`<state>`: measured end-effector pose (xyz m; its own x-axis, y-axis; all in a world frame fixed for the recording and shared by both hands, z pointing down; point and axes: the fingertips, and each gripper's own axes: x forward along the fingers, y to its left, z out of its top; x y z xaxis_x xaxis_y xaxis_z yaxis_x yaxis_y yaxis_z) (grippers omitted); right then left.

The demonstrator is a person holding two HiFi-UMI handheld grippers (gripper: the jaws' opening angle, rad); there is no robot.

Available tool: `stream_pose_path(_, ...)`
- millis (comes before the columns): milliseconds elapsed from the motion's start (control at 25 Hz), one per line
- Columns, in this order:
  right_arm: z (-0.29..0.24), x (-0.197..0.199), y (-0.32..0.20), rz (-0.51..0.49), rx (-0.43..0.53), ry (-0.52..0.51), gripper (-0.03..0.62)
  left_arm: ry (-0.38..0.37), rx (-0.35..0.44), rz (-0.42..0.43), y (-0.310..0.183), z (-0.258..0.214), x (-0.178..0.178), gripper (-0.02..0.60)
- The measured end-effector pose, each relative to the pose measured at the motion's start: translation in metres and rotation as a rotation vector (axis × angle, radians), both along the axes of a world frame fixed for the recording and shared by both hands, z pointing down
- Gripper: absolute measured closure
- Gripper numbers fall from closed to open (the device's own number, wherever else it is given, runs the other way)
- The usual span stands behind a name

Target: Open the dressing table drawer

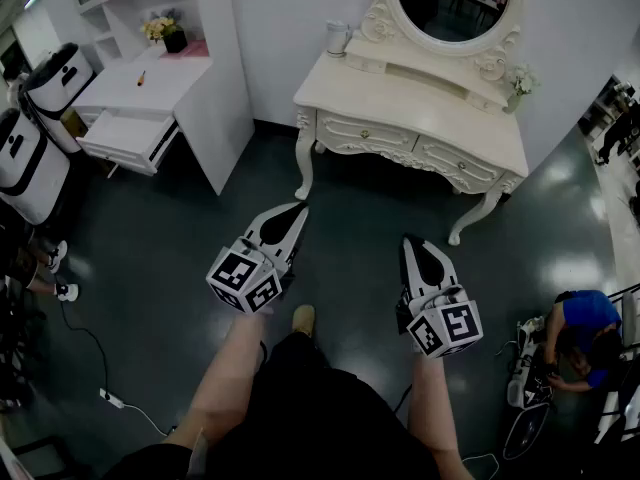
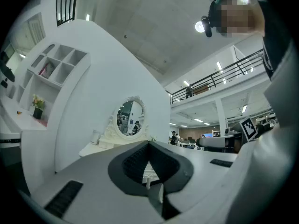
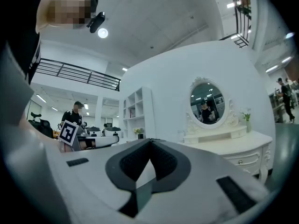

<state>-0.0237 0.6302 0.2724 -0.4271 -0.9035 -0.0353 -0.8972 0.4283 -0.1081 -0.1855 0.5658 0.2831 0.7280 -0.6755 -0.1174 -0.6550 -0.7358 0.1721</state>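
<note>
The cream dressing table (image 1: 420,103) with an oval mirror (image 1: 452,3) stands against the far wall. Its two front drawers, left (image 1: 365,133) and right (image 1: 455,161), look pushed in. My left gripper (image 1: 298,208) hovers over the dark floor a short way in front of the table's left leg, shut and empty. My right gripper (image 1: 408,240) hangs beside it, also shut with nothing held. In the left gripper view the jaws (image 2: 149,143) meet, with the table (image 2: 100,146) ahead to the left. In the right gripper view the tips (image 3: 150,141) meet, with a drawer (image 3: 243,161) at right.
A white desk (image 1: 150,83) with a pulled-out drawer (image 1: 130,138) stands at the left under a shelf unit. White-and-black cases (image 1: 30,158) line the left edge. A person in blue (image 1: 585,318) crouches at the right. A cable (image 1: 100,368) runs across the floor.
</note>
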Motion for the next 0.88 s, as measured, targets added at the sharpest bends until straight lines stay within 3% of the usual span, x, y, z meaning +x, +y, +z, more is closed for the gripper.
stream_pose_path(440,0.011,0.007,-0.110,0.045,-0.037,0.010,0.592,0.000,-0.029,0.042,-0.116,0.009,0.018,0.575)
stream_pose_path(880,0.023,0.002,-0.209,0.121,-0.058,-0.020,0.592,0.002,-0.045,0.095,-0.221,0.018,0.013,0.575)
